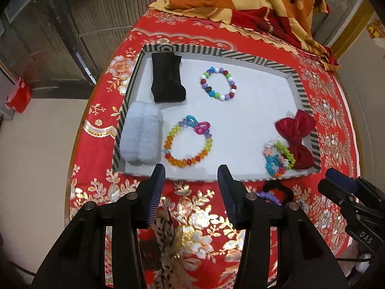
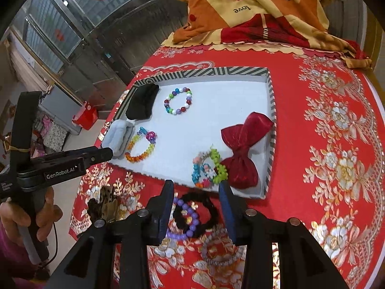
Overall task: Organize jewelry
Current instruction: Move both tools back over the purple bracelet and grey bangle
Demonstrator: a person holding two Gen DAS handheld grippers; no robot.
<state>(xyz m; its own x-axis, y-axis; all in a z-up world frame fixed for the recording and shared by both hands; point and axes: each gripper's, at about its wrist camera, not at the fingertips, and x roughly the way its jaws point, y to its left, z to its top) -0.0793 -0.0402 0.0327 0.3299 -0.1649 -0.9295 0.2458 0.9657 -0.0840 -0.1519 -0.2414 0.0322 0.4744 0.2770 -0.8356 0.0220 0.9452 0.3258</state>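
A striped-rim tray [image 1: 302, 89] [image 2: 271, 110] lies on the red tablecloth. On its white floor are a round-bead bracelet [image 1: 218, 83], a rainbow crystal bracelet [image 1: 187, 142] [image 2: 142, 145], woven colourful bracelets [image 1: 279, 159] [image 2: 208, 168] and a red bow [image 1: 297, 137] [image 2: 243, 151]. My left gripper [image 1: 191, 171] hangs open over the tray's near edge, nothing between its fingers. My right gripper [image 2: 196, 187] is open above a purple bead bracelet [image 2: 186, 219] and a black scrunchie [image 2: 204, 204] on the cloth just outside the tray; its pads touch neither.
A black cloth piece [image 1: 167, 79] and a pale-blue fluffy piece [image 1: 140, 137] fill the tray's left side. A leopard-print hair piece [image 1: 166, 231] [image 2: 103, 204] and a silvery bracelet [image 2: 221, 257] lie on the cloth. A patterned blanket [image 2: 252, 16] is heaped at the table's far end.
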